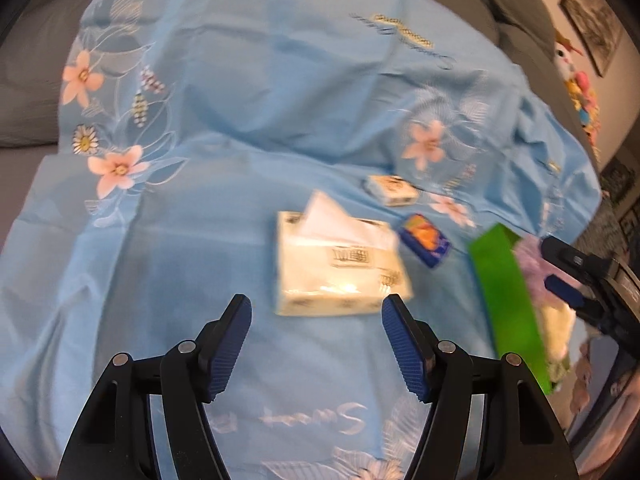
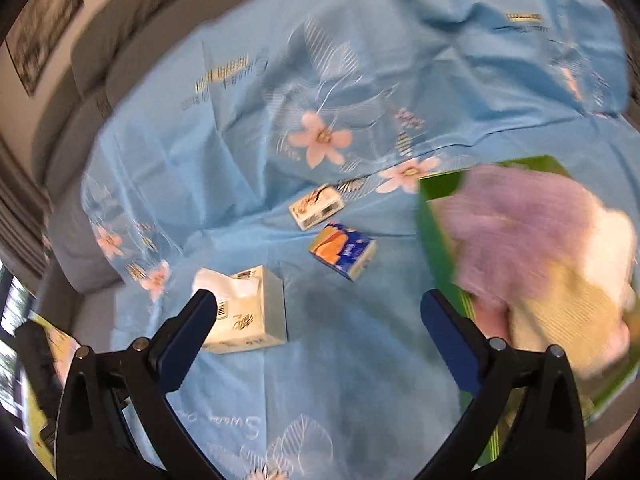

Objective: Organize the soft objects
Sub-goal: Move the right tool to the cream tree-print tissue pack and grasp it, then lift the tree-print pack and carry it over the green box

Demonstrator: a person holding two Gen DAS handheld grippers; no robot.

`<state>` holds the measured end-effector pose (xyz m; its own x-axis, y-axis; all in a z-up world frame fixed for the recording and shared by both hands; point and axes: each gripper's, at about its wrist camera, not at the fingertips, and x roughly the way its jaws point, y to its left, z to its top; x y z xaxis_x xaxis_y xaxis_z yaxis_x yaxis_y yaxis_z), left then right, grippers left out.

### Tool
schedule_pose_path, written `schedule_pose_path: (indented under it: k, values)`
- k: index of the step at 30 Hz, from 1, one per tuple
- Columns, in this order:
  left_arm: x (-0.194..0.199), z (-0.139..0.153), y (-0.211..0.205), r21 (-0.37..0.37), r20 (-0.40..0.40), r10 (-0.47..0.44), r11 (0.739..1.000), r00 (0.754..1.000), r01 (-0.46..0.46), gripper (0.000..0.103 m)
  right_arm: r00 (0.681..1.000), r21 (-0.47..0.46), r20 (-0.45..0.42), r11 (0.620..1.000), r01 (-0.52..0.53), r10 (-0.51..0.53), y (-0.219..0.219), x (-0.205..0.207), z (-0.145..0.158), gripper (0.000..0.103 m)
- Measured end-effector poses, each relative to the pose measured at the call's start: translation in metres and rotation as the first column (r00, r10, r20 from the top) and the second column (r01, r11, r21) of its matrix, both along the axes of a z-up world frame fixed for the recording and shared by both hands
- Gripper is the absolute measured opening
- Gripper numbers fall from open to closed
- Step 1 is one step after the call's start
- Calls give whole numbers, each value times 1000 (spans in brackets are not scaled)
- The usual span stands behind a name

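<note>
A white tissue pack point(image 1: 340, 264) point(image 2: 246, 312) with a tissue sticking out lies on the blue flowered sheet point(image 1: 240, 120) point(image 2: 200, 140). My left gripper point(image 1: 316, 310) hangs open just short of it, nothing between its fingers. A small blue-and-orange tissue packet point(image 1: 426, 240) point(image 2: 344, 250) and a small white packet point(image 1: 394, 189) point(image 2: 316, 207) lie beyond. A green box point(image 1: 508, 304) point(image 2: 444, 240) at the right holds purple, white and cream soft cloths point(image 2: 532, 248). My right gripper point(image 2: 320, 308) stands wide open and empty beside the box, and it shows at the right edge of the left wrist view point(image 1: 568, 280).
The sheet covers a grey sofa or bed point(image 1: 28, 80) with grey cushions at the back. Framed pictures point(image 1: 592, 12) point(image 2: 40, 32) hang on the wall. A colourful plush toy point(image 1: 576, 80) sits at the far right edge. A yellow-green item point(image 2: 40, 380) lies at the left.
</note>
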<state>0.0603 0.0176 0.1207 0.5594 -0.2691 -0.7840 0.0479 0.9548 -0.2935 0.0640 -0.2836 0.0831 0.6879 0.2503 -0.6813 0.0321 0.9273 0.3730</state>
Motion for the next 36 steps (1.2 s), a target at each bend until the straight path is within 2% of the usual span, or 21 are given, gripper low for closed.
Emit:
schedule_pose_path:
  k: [3,7,9,14,18,20,22,24,26,28,32,34,36]
  values:
    - [13,-17,14,-4,-16,18,1000,1000,-18,68,997,-87,-61,995,-47,41,28,49,-16,102]
    - [25,-48,33,-71,-104,53,996,993,-60,68,991,-181,-114,979,-89,69,54,114,-33,102]
    - [28,-53,34,-69,-128,54,996,990,-64,68,984,-225,-142,965,-136,106,67,148,-43,102]
    - [25,-51,31,-31,-91,44,998,995,-47,68,971,-303,-205,935,-185,125,81,215,-71,102]
    - [27,-57,30,-37,-110,31,999,994,-35,68,960,-370,-251,903,-216,126,85,240,-92,100]
    - [27,-58,30,-31,-110,27,999,994,-31,68,954,-363,-269,904,-227,131,84,246,-100,97]
    - [27,-58,29,-23,-108,29,999,994,-31,68,949,-330,-283,916,-229,136,81,248,-106,87]
    - [26,-58,29,-27,-107,26,999,994,-29,68,951,-325,-280,919,-221,129,80,247,-109,82]
    - [26,-59,28,-25,-106,25,999,994,-28,68,956,-342,-262,914,-219,131,82,243,-106,80]
    - [26,-59,27,-17,-102,29,999,994,-30,68,959,-326,-257,924,-199,116,80,236,-101,79]
    - [21,-60,28,-24,-107,37,999,994,-40,68,970,-201,-204,964,-176,135,71,191,-65,79]
    - [17,-60,26,-15,-104,36,999,994,-38,68,975,-178,-172,968,-174,144,70,157,-48,79]
    - [10,-59,24,-2,-98,36,999,994,-36,68,977,-200,-131,960,-194,170,73,113,-31,79]
